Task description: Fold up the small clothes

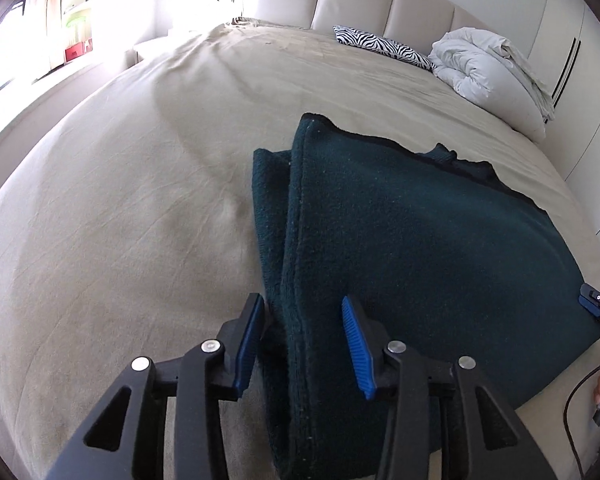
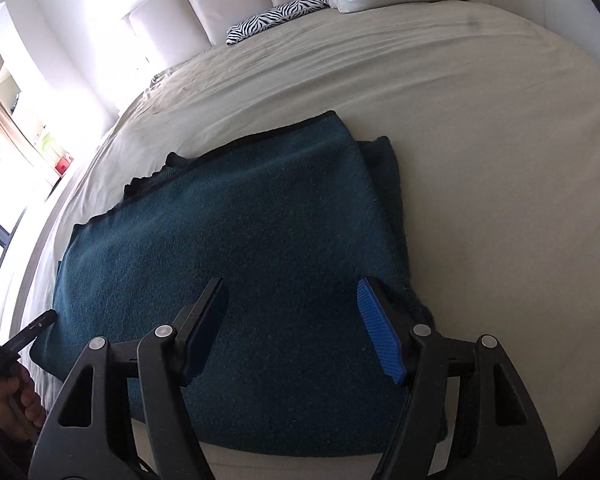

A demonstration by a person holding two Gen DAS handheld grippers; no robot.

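A dark teal fleece garment point(image 1: 412, 240) lies folded flat on the beige bed sheet point(image 1: 120, 220); it also shows in the right wrist view point(image 2: 240, 232). My left gripper point(image 1: 302, 320) is open, its blue-padded fingers standing on either side of the garment's layered left edge, near its front corner. My right gripper point(image 2: 292, 312) is open over the garment's near right part, holding nothing. The right gripper's tip shows at the garment's right edge in the left wrist view point(image 1: 592, 300). The left gripper shows at the garment's left edge in the right wrist view point(image 2: 24, 340).
A zebra-print pillow point(image 1: 384, 46) and a bundled white duvet point(image 1: 488, 68) lie by the padded headboard point(image 1: 380, 0). White cabinets point(image 1: 580, 60) stand to the right of the bed. A bright window with shelves point(image 1: 72, 28) is at the far left.
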